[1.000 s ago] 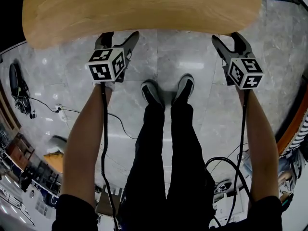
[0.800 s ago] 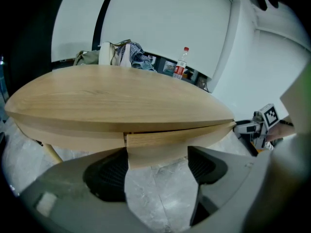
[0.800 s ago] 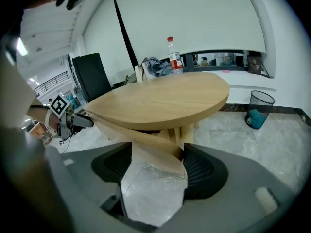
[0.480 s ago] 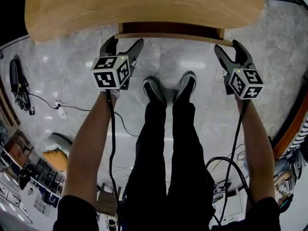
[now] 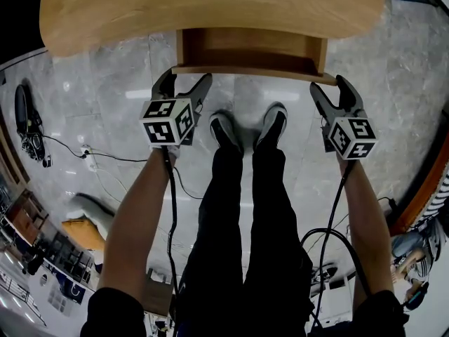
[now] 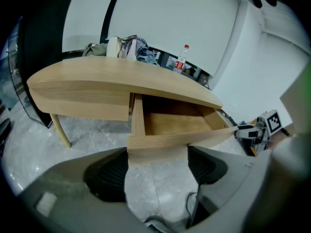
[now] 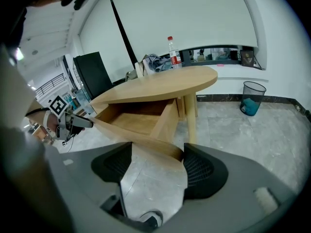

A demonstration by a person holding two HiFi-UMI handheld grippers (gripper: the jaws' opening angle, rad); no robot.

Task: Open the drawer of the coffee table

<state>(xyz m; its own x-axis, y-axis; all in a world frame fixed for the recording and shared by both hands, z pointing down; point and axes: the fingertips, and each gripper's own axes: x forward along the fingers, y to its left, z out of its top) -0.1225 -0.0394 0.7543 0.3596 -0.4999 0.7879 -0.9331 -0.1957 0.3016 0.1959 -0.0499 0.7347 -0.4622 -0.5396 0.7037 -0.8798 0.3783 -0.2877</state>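
The light wooden coffee table stands in front of me, and its drawer is pulled out towards my feet, empty inside. My left gripper is open, its tips at the left end of the drawer front. My right gripper is open at the right end. In the left gripper view the drawer front's left corner lies between the spread jaws of the left gripper. In the right gripper view the drawer's right corner sits between the jaws of the right gripper.
My feet stand on the grey marble floor just below the drawer. Cables trail over the floor at the left. A plastic bottle and a bundle of cloth rest on the tabletop. A black mesh bin stands by the far wall.
The drawer has slid out from under the tabletop towards me, from hidden to well open. Both grippers have moved back with its front edge.
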